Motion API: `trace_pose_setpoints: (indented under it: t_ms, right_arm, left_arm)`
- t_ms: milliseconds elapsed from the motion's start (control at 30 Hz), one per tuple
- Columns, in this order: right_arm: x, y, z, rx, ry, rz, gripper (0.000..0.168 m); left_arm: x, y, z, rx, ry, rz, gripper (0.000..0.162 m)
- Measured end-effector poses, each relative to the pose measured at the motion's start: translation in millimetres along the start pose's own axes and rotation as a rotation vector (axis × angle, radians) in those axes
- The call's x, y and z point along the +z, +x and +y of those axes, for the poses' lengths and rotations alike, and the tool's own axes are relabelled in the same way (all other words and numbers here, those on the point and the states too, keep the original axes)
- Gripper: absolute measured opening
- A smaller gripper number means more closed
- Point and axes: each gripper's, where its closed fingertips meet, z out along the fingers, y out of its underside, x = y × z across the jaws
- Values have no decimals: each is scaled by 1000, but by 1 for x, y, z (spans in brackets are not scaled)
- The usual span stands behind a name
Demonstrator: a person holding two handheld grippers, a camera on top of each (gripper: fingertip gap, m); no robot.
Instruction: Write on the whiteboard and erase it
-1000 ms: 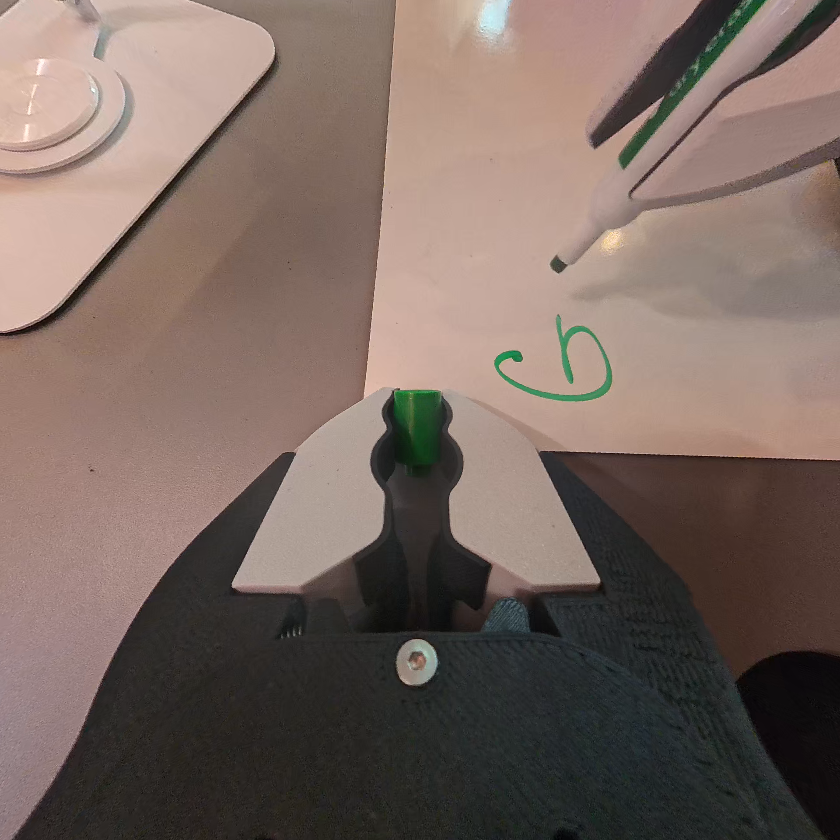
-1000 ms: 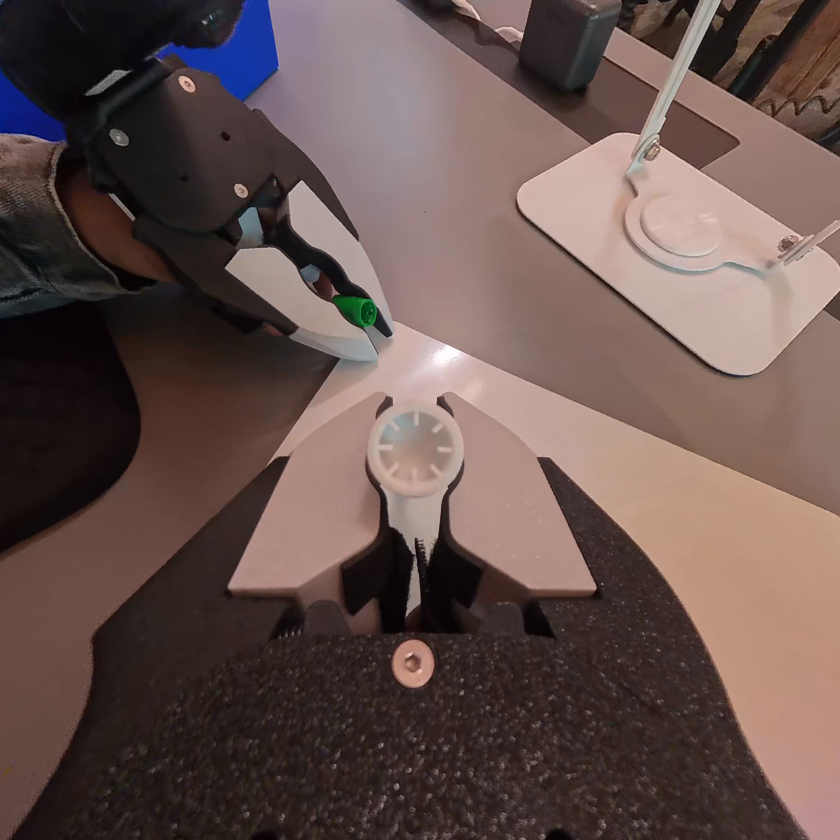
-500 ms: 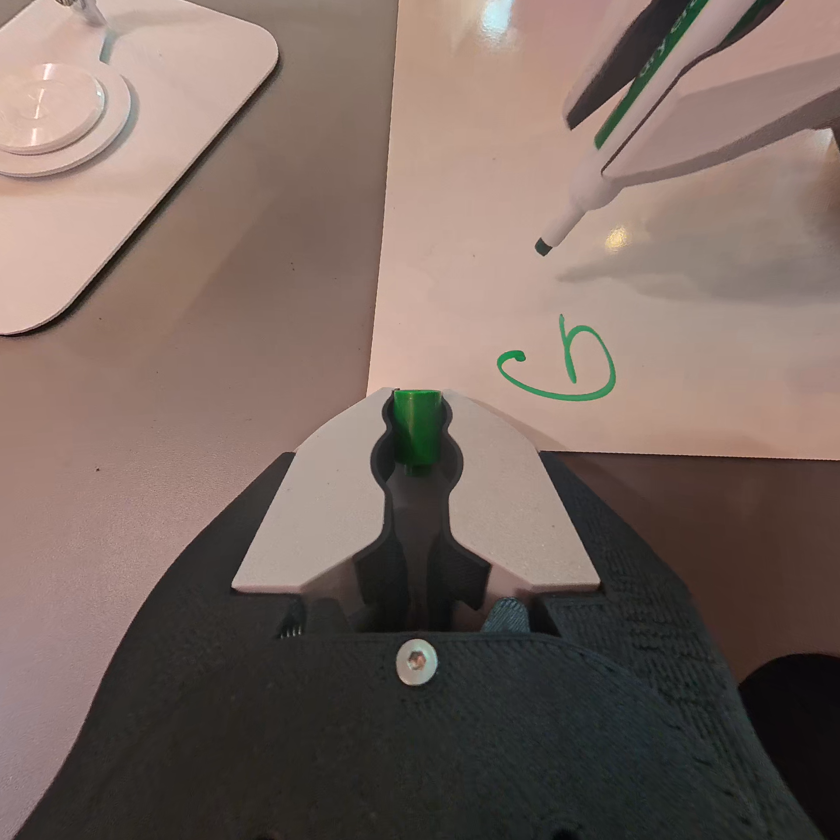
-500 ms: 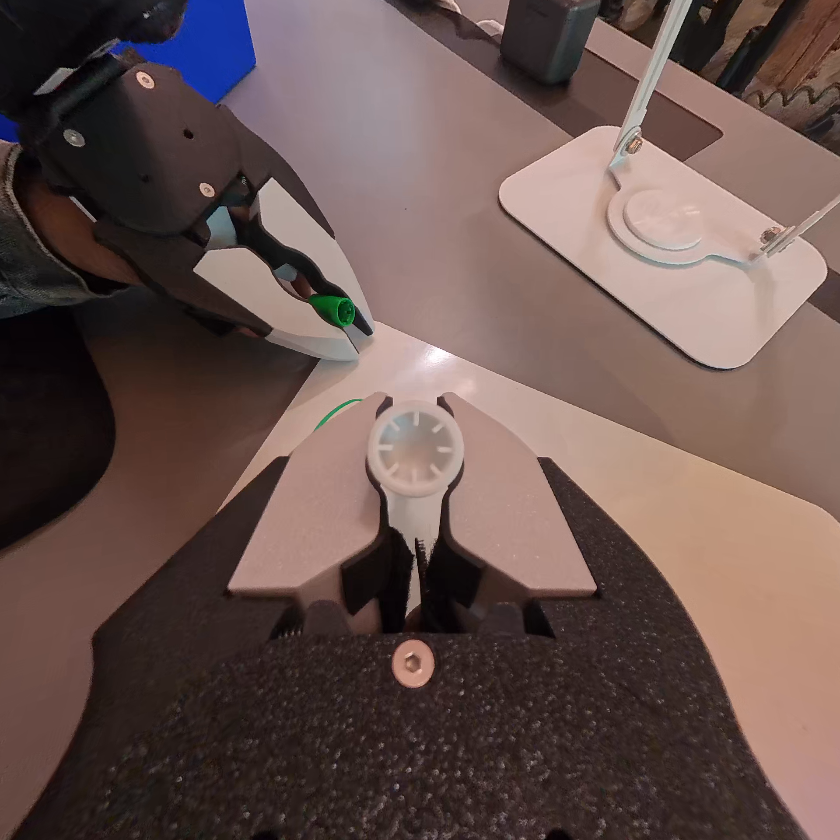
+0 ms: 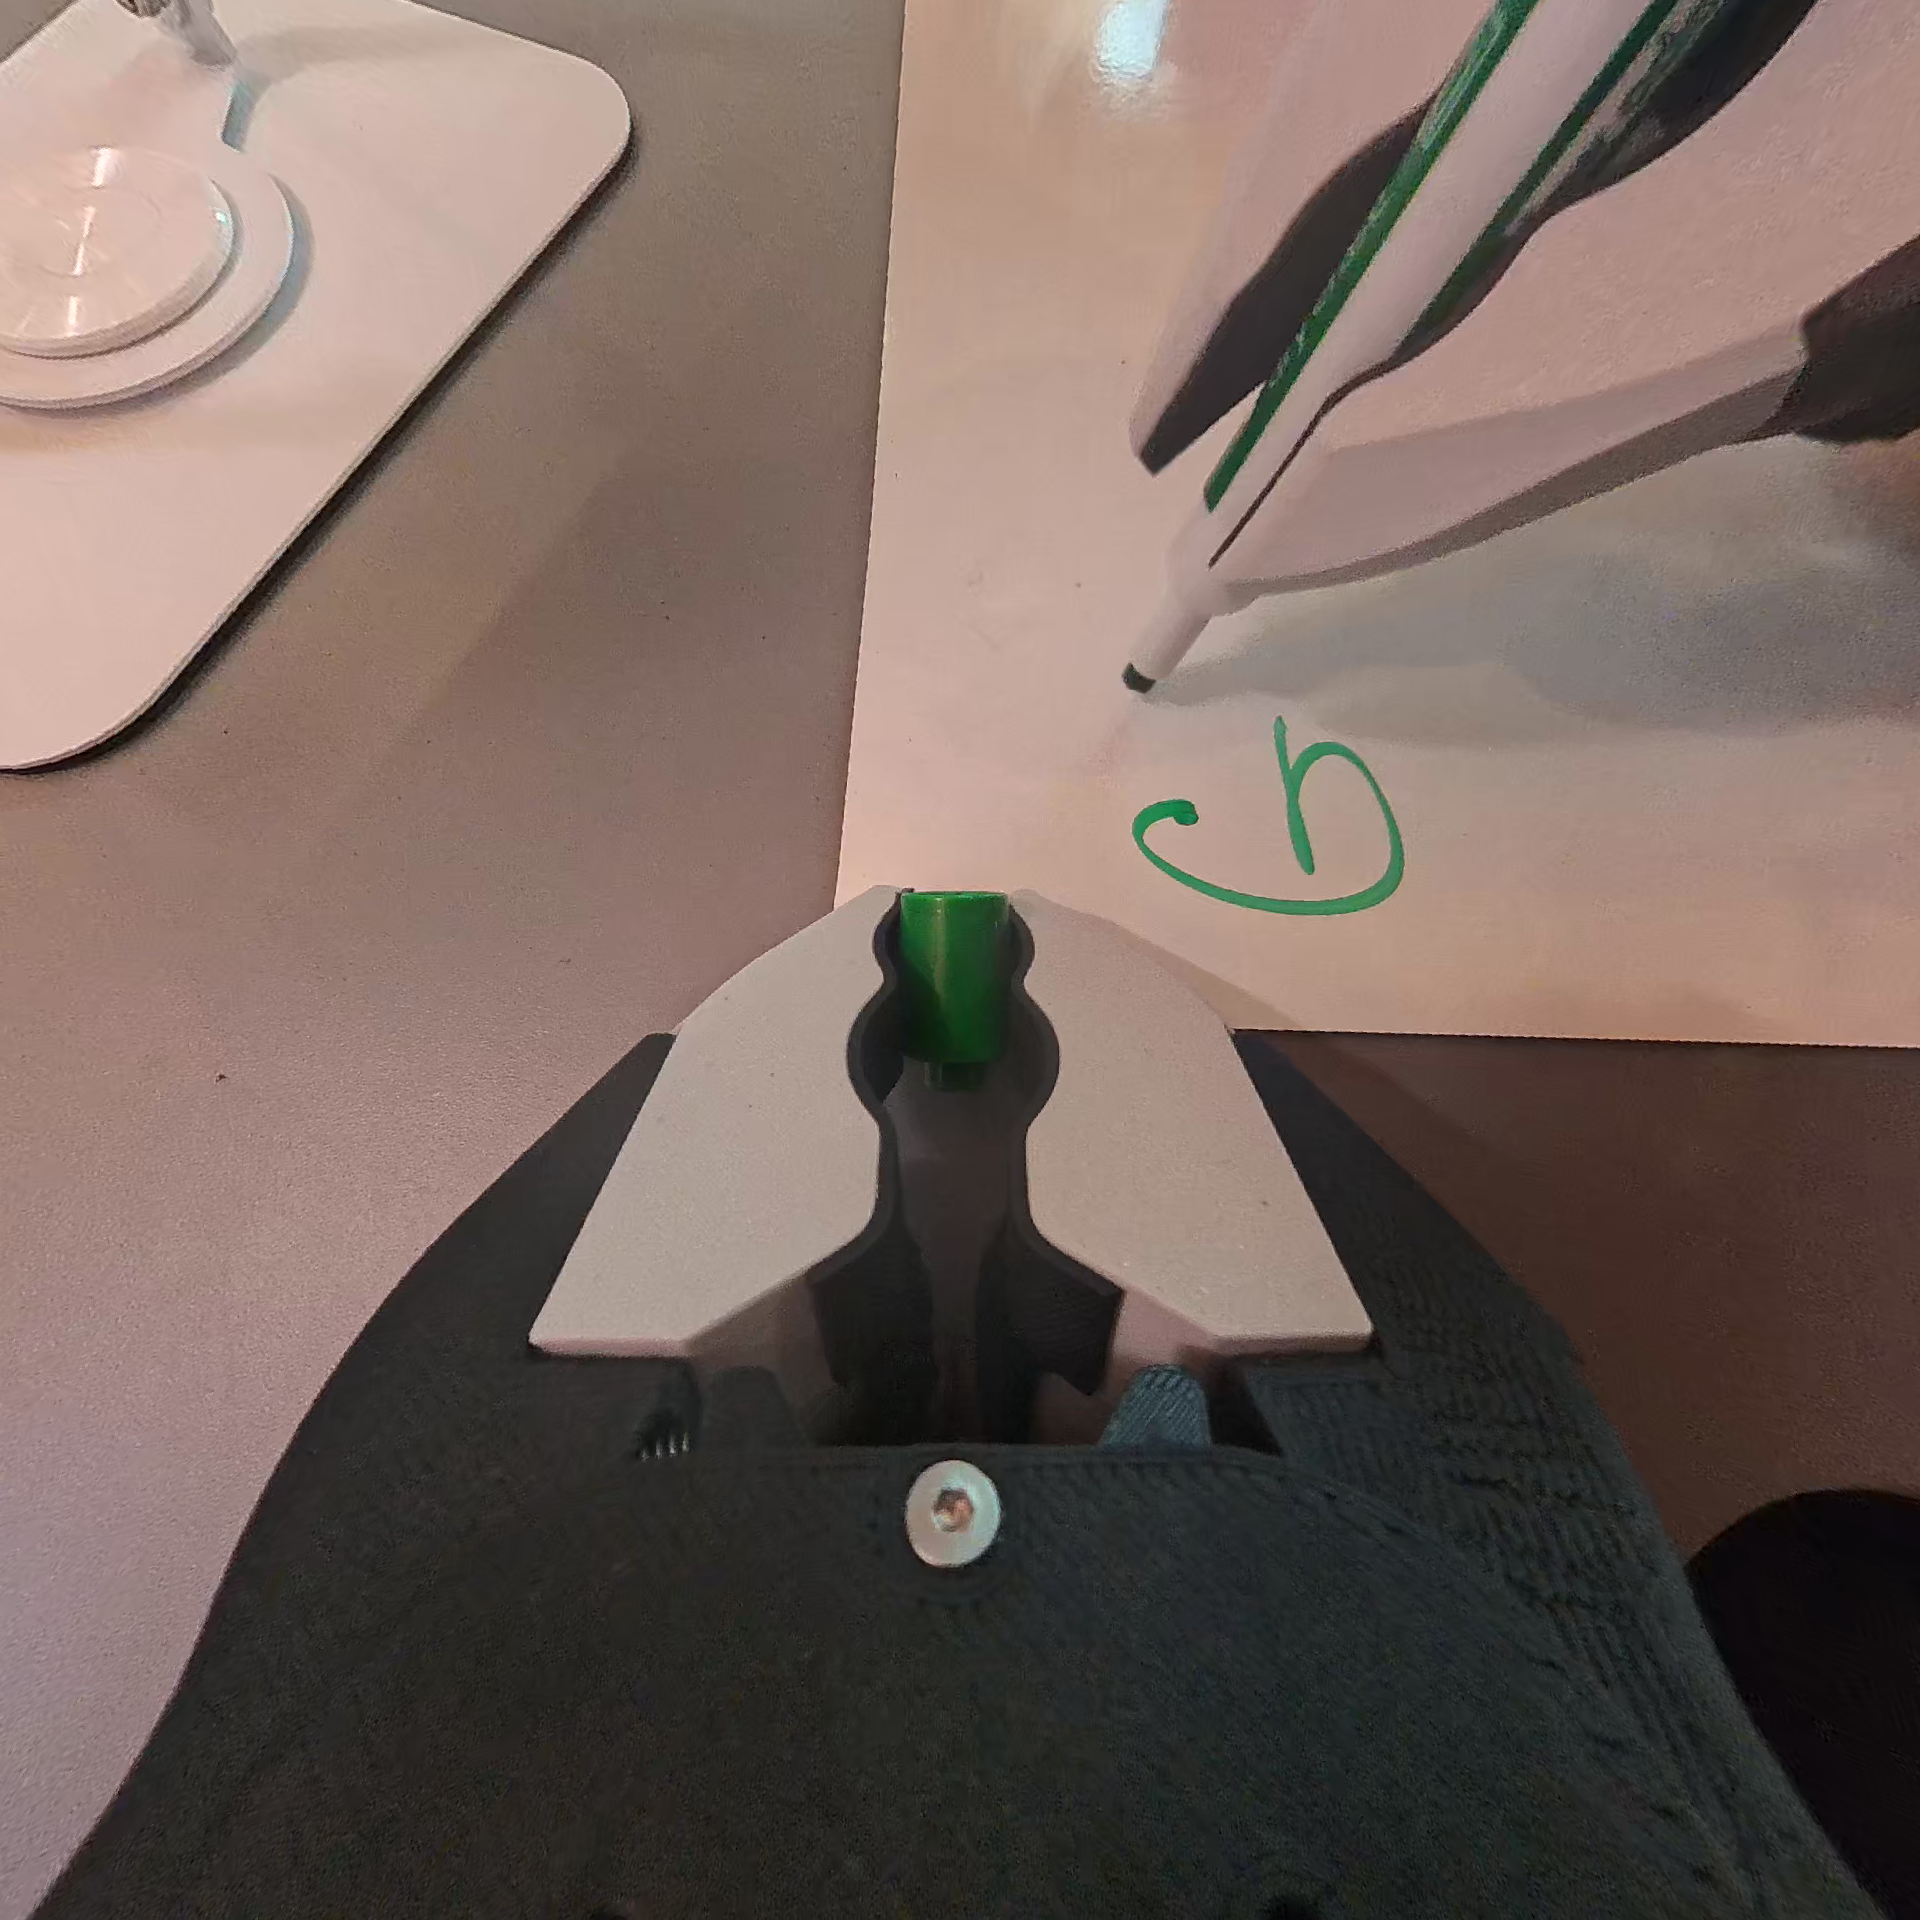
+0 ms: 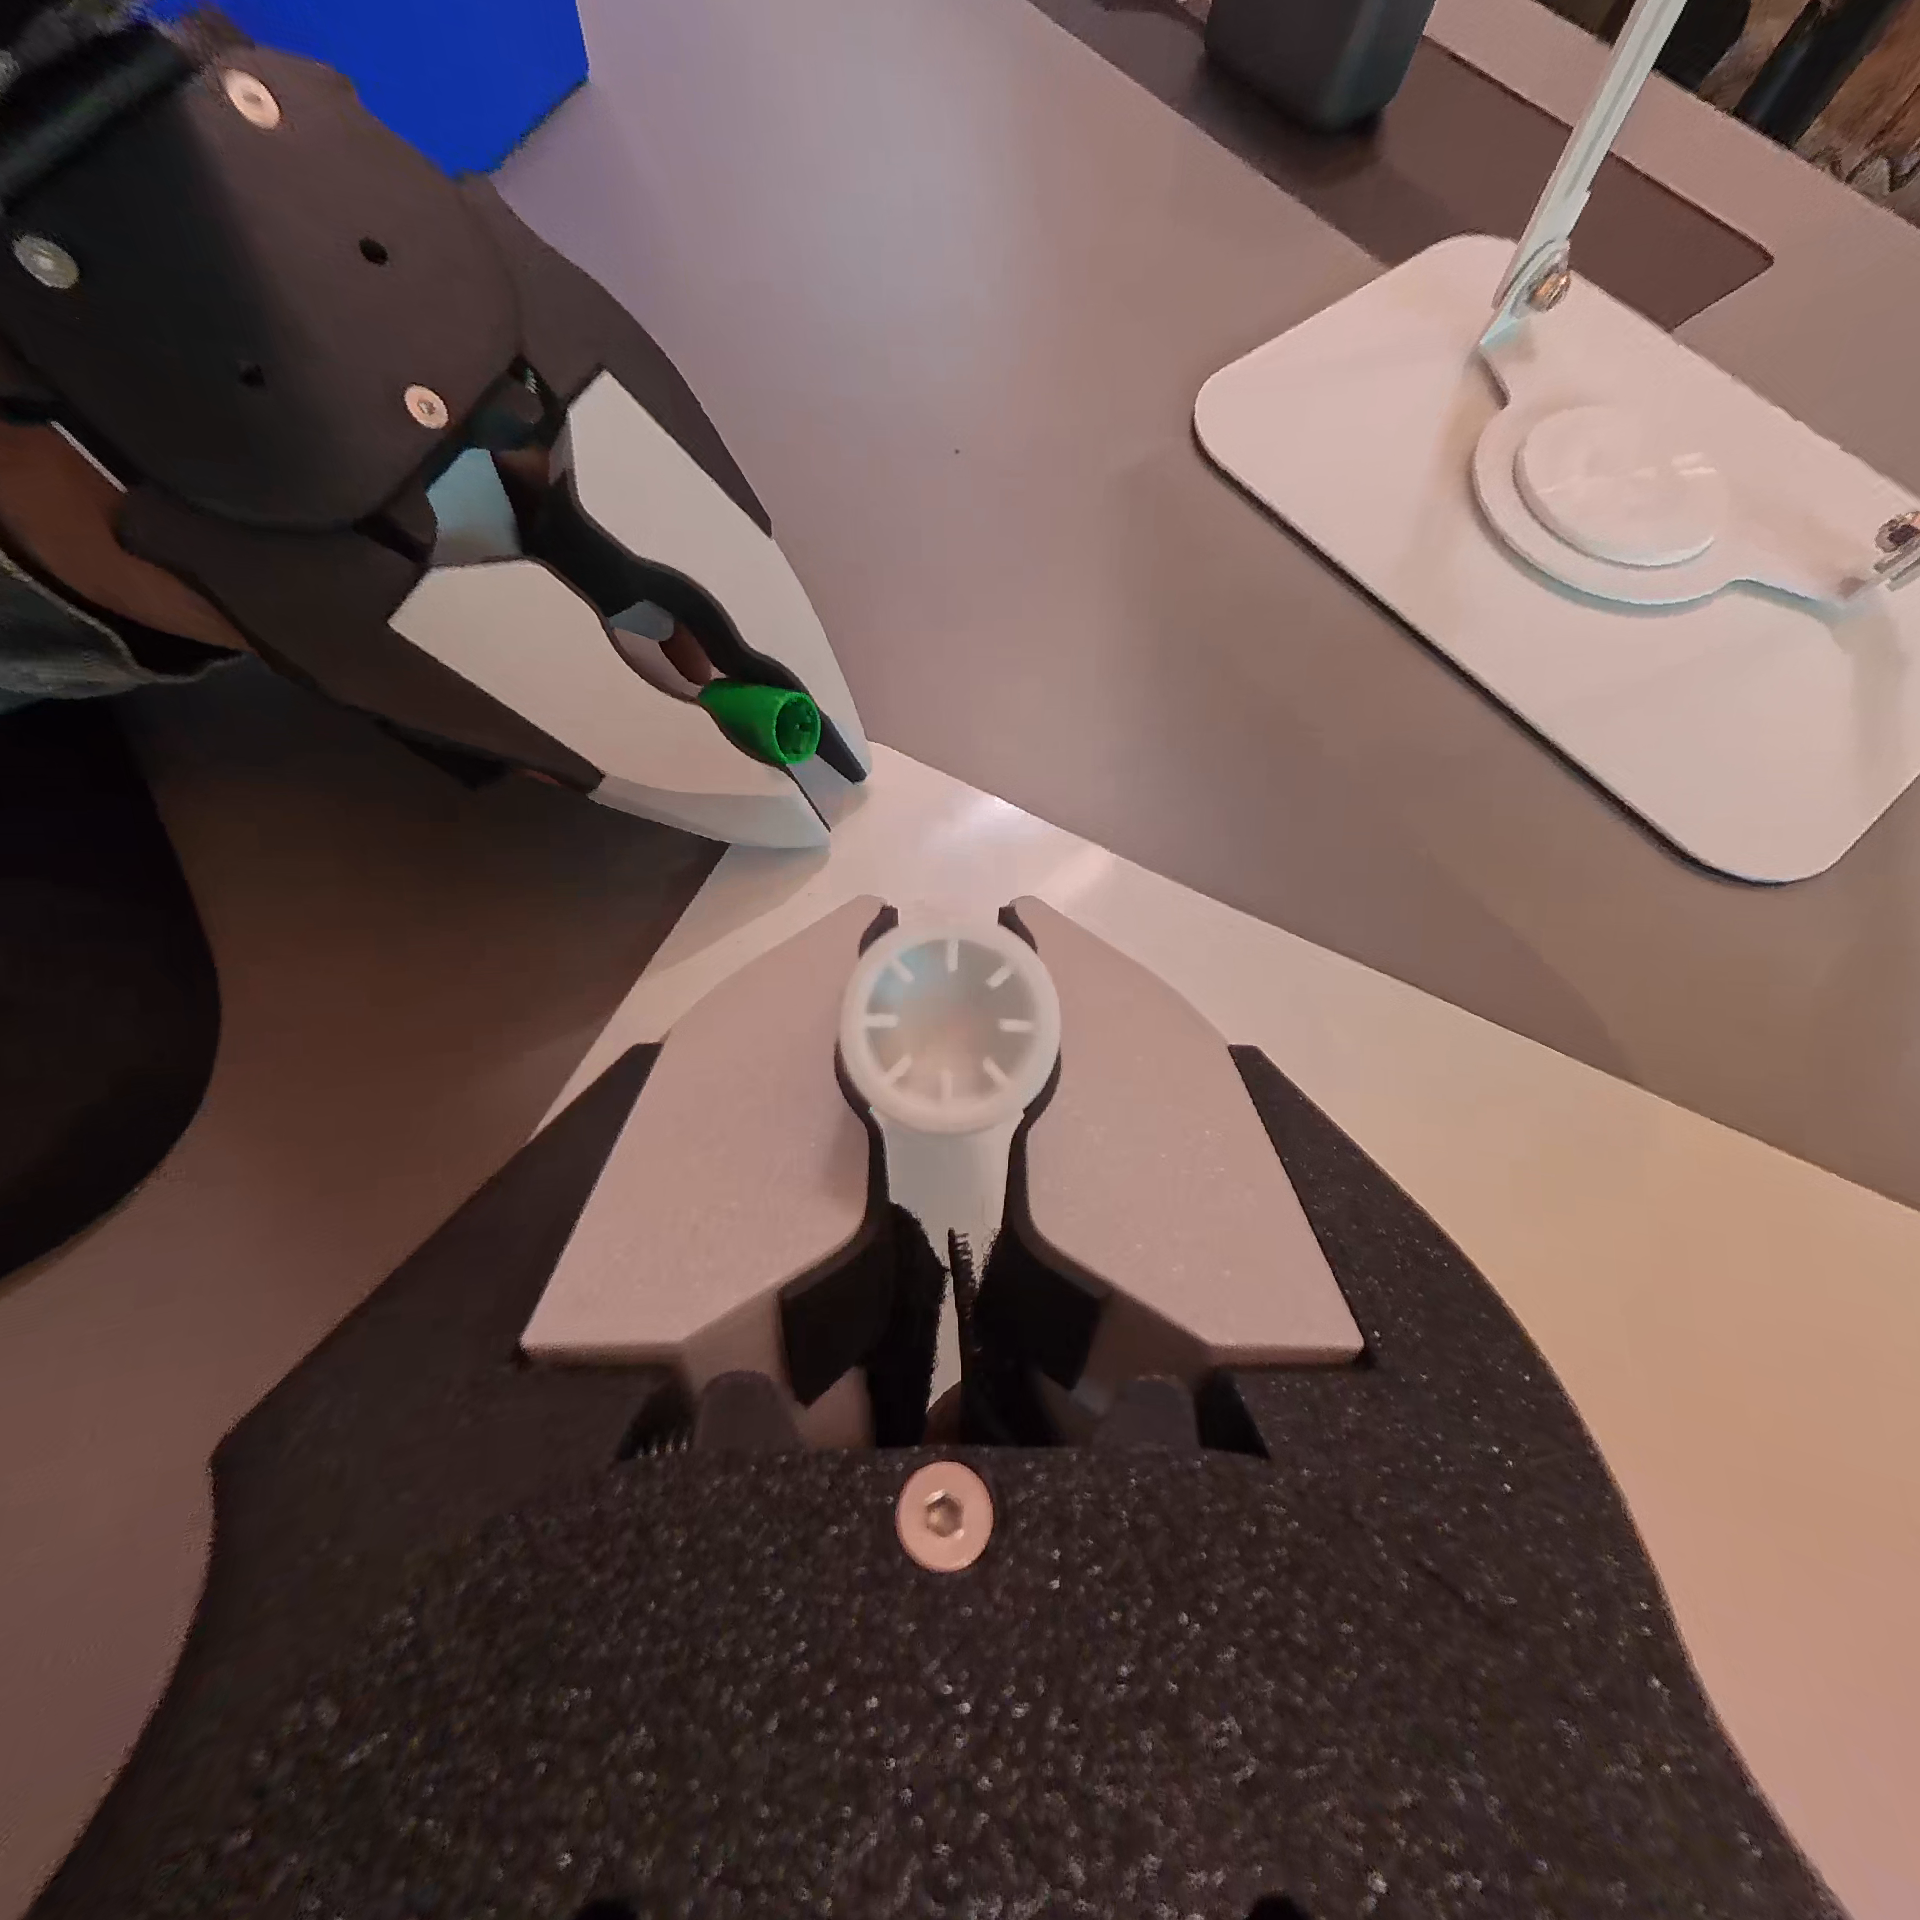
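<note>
The whiteboard [image 5: 1558, 260] is lying flat on the tabletop [image 5: 520, 831], directly ahead of and to the right of the left hand-held gripper [image 5: 951, 914]. A green mark [image 5: 1273, 831] is sitting on it just ahead-right of that gripper's tips, near the board's near edge. Just beyond the mark, the marker [image 5: 1309, 343] is slanting down toward the board, its dark nib at or barely above the surface; contact cannot be confirmed, though its shadow is meeting the tip.

The right hand-held gripper [image 6: 951, 925] is pinching the marker's white barrel, whose round rear end is facing its camera. The left hand-held gripper is pinching the green cap [image 5: 951, 987], its tips resting at the board's near-left corner.

The step in hand appears to be starting another stroke beside the existing mark. To do it well, the right hand-held gripper should be lowering until the nib is just touching, then dragging with light, even pressure and a steady tilt, so the barrel is not twisting or slipping in the pinch. Starting clear of the finished mark is keeping the strokes legible. The left one should be holding the corner down so the thin board is not sliding, and keeping the cap secure for later.

A white stand base [image 5: 260, 312] is lying well off to the left gripper's far left, out of the way.
</note>
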Motion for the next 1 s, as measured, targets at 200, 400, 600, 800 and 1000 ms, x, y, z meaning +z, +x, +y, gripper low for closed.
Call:
trace_pose_setpoints:
  t_ms: [200, 400, 600, 800, 1000]
  right_arm:
    - [-23, -12, 20, 13, -92, 12, 19]
    - [-20, -1, 8, 13, -44, 43, 19]
    - [-4, 16, 7, 30, -38, 50, 19]
    - [-31, 6, 28, 67, -113, 42, 19]
    - [-19, -6, 11, 52, -40, -9, 19]
  left_arm:
    - [0, 0, 0, -2, 0, 2, 16]
    - [0, 0, 0, 2, 0, 0, 16]
    - [0, 0, 0, 6, 0, -1, 16]
    - [0, 0, 0, 4, 0, 0, 17]
    - [1, -1, 0, 6, 0, -2, 16]
